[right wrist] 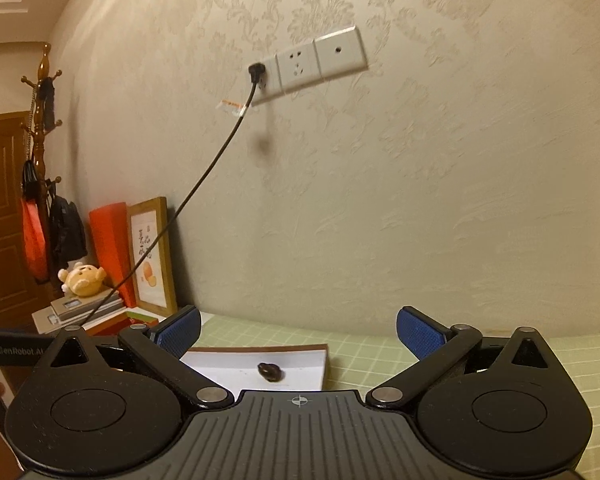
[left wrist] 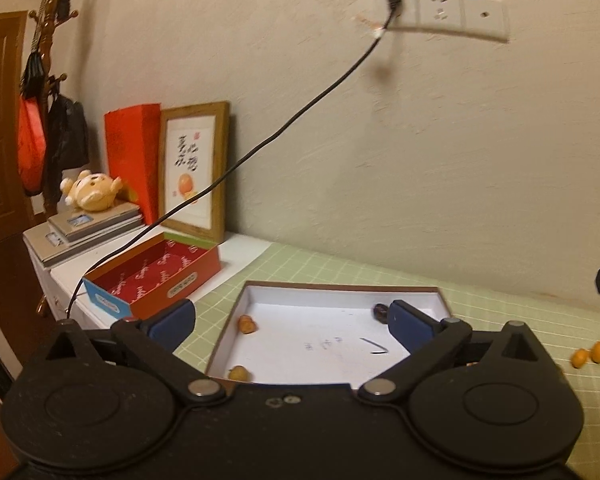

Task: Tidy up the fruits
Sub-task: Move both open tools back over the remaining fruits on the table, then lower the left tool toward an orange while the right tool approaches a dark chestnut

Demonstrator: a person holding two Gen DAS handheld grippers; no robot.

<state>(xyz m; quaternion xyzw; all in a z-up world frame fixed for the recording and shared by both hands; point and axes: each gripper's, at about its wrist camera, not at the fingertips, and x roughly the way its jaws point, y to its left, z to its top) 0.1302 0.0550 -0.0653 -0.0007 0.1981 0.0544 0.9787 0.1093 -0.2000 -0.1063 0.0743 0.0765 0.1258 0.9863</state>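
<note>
A shallow white tray [left wrist: 340, 292] with a brown rim lies on the green checked cloth. In it lie two small orange fruits [left wrist: 247, 325] [left wrist: 238, 373] at the left and a dark fruit [left wrist: 381, 312] at the back right. My left gripper [left wrist: 292, 322] is open and empty above the tray. Two more orange fruits [left wrist: 590, 354] lie on the cloth to the right. In the right wrist view the tray [right wrist: 300, 350] holds the dark fruit [right wrist: 269, 371], and my right gripper [right wrist: 298, 336] hangs open and empty above it.
An open red box [left wrist: 156, 276] stands left of the tray. Behind it are a framed picture [left wrist: 194, 170], a red bag [left wrist: 132, 160], and a plush toy [left wrist: 90, 192] on stacked books. A black cable [left wrist: 260, 148] runs from the wall socket down to the left. A coat rack stands far left.
</note>
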